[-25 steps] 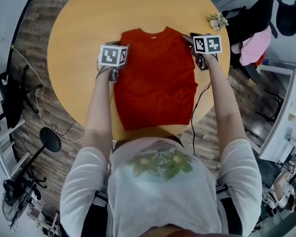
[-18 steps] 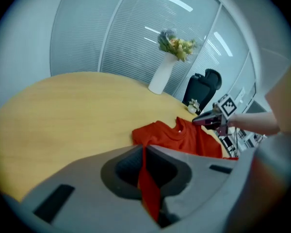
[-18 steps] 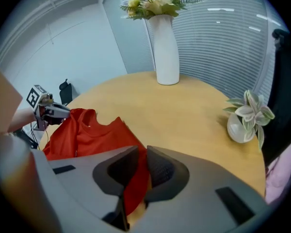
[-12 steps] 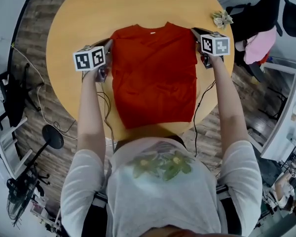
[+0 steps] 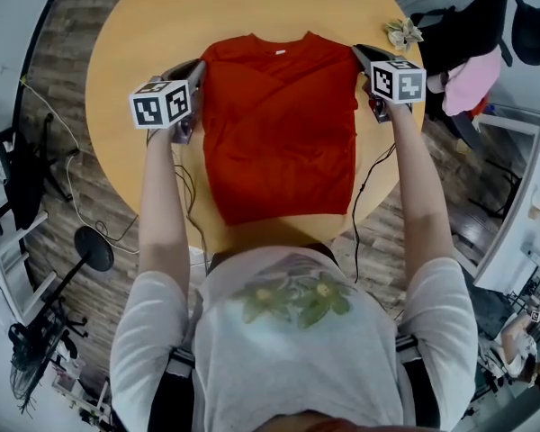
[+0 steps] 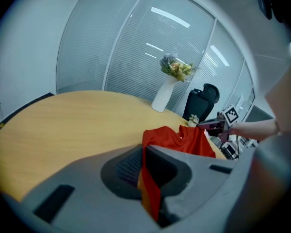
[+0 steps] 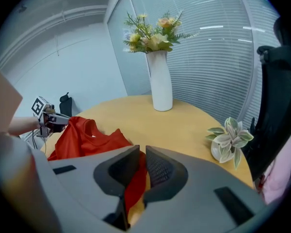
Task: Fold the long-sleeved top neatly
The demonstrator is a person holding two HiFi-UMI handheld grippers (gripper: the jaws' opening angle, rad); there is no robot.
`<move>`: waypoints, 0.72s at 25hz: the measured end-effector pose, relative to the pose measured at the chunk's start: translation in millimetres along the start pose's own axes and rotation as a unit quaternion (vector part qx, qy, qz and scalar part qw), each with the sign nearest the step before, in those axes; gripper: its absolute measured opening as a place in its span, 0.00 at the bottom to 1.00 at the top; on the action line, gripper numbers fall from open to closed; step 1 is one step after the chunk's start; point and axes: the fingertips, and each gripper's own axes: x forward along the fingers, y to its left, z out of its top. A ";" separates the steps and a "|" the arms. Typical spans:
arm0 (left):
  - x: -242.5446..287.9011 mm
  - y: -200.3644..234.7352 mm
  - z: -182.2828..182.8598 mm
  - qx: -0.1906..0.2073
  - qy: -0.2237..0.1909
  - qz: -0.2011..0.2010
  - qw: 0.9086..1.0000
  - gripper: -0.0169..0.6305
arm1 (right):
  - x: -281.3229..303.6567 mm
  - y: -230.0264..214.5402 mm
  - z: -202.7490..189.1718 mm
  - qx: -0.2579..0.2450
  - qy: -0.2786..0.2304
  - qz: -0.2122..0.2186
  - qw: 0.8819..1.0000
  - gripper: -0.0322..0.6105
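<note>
The red top [image 5: 279, 142] lies spread on the round table [image 5: 117, 88], its hem at the near edge. Farther up, the left gripper [image 5: 198, 68], jaws just closed, pinches its left shoulder, and the right gripper [image 5: 360, 54], also just closed, pinches the right shoulder. Beyond stands a white vase [image 7: 161, 84]

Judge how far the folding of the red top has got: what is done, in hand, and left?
Done: the red top lies on the table as a narrow panel, no sleeve sticking out. In hand: the left gripper and right gripper have just closed on its two shoulder corners. Left: probably bringing the collar end over to the hem, and any further fold.
</note>
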 end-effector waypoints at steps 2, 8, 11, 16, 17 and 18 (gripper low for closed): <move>-8.3 -5.5 6.9 0.023 -0.008 0.005 1.000 0.06 | -10.0 5.2 7.0 -0.008 -0.012 0.002 1.000 0.13; -50.0 -39.9 10.7 0.144 -0.047 0.041 0.988 0.06 | -62.3 30.7 12.8 -0.047 -0.061 -0.008 0.997 0.13; -80.0 -62.9 -1.1 0.183 -0.071 0.048 0.979 0.06 | -103.2 48.3 -0.1 -0.060 -0.093 -0.019 0.994 0.13; -125.0 -100.4 -43.8 0.222 -0.072 0.030 0.972 0.06 | -164.7 81.1 -54.2 -0.070 -0.103 -0.025 0.992 0.13; -131.4 -107.1 -56.1 0.226 -0.065 0.026 0.972 0.06 | -172.2 87.3 -69.1 -0.077 -0.094 -0.027 0.992 0.13; -137.0 -112.9 -69.2 0.230 -0.056 0.024 0.971 0.06 | -177.9 93.7 -84.0 -0.082 -0.084 -0.027 0.993 0.13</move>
